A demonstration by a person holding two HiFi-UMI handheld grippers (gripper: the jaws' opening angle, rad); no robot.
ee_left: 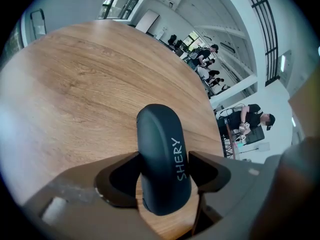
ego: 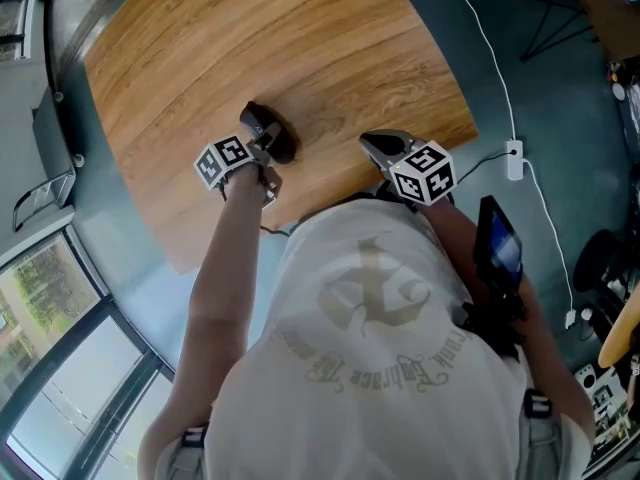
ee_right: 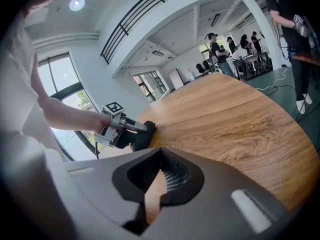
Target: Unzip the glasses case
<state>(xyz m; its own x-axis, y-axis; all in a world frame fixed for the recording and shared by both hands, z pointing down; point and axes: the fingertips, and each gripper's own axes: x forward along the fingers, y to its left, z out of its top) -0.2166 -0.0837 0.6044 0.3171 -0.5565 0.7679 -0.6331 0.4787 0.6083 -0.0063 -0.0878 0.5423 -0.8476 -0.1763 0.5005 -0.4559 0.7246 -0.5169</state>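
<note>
Left gripper view: left gripper [ee_left: 162, 171] pinches the case [ee_left: 160, 134] on the table [ee_left: 75, 84], likely steadying it for unzipping; right gripper [ee_right: 156, 191], pressed together, waits empty.

Matt dark glasses case [ee_left: 160, 159]; smooth, grained wooden table [ee_left: 75, 84].

The left arm [ego: 222, 278] reaches forward, bare and nearly straight. Its left gripper [ee_left: 163, 170] is tipped steeply down, with the jaws set either side of the glasses case [ee_left: 159, 144], seemingly pressing on both flanks. The right arm [ego: 455, 230] is bent close to the body. The right gripper [ego: 378, 143] slopes gently downward, jaws closed together on nothing.
</note>
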